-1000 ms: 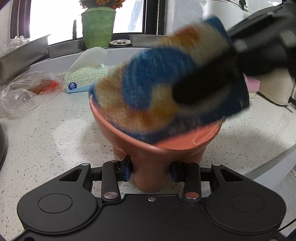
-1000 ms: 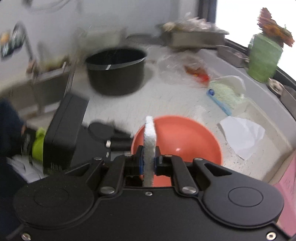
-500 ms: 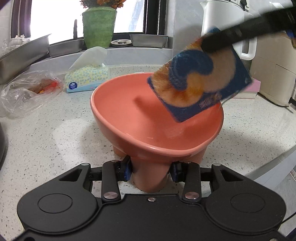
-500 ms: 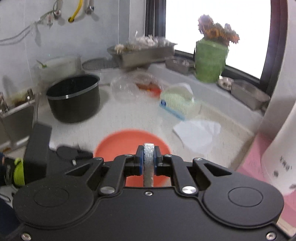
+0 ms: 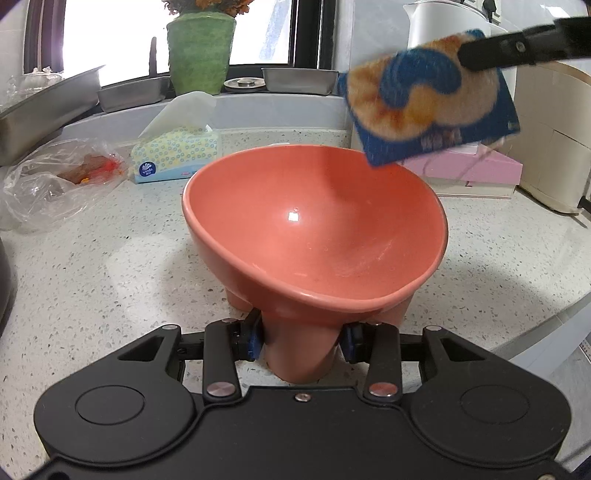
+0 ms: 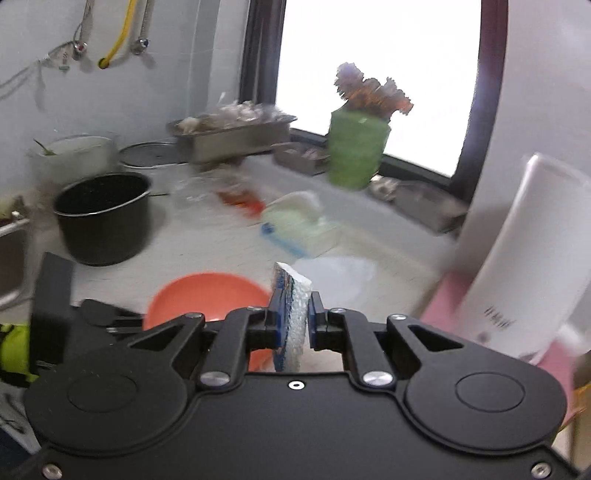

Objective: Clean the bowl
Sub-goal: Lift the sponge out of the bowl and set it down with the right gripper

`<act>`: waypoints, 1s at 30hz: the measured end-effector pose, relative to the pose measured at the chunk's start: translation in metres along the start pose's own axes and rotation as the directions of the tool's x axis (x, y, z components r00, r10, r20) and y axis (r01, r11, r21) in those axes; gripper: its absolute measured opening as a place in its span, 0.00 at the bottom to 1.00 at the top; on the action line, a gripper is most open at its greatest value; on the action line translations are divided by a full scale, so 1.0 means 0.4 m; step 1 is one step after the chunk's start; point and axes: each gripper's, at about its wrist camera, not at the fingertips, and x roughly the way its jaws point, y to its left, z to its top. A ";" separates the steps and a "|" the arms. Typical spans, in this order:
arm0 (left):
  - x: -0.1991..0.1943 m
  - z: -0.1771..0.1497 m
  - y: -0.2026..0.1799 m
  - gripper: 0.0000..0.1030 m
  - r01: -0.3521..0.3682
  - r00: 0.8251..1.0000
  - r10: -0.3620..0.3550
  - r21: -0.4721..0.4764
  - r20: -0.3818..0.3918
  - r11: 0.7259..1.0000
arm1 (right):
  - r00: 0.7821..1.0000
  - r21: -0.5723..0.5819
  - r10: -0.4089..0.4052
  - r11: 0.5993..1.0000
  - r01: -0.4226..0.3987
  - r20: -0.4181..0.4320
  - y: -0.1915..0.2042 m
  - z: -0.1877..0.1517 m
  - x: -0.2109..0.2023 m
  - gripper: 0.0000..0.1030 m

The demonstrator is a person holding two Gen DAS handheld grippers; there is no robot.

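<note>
A salmon-pink footed bowl (image 5: 317,229) stands on the speckled white counter, tilted toward the camera. My left gripper (image 5: 301,341) is shut on one of its feet. My right gripper (image 6: 291,325) is shut on a blue, orange and white sponge (image 6: 290,295). In the left wrist view the sponge (image 5: 428,99) hangs in the air above the bowl's far right rim, clear of it. In the right wrist view the bowl (image 6: 207,299) lies low and to the left of the sponge.
A tissue pack (image 5: 175,153), a plastic bag (image 5: 59,181), a green vase (image 5: 201,50) and steel trays (image 5: 299,79) stand behind the bowl. A pink box (image 5: 476,170) and white appliance (image 5: 443,22) are at right. A black pot (image 6: 101,218) is at left.
My right gripper lifted the sponge out of the bowl and moved it up and to the right. The bowl's inside now shows fully. My left gripper stayed put.
</note>
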 end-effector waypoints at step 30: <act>-0.012 -0.002 -0.004 0.38 -0.021 1.000 0.021 -0.003 -0.012 1.000 | 0.958 -0.130 -0.008 0.991 -0.030 -0.287 -0.067 -0.177 0.085 0.78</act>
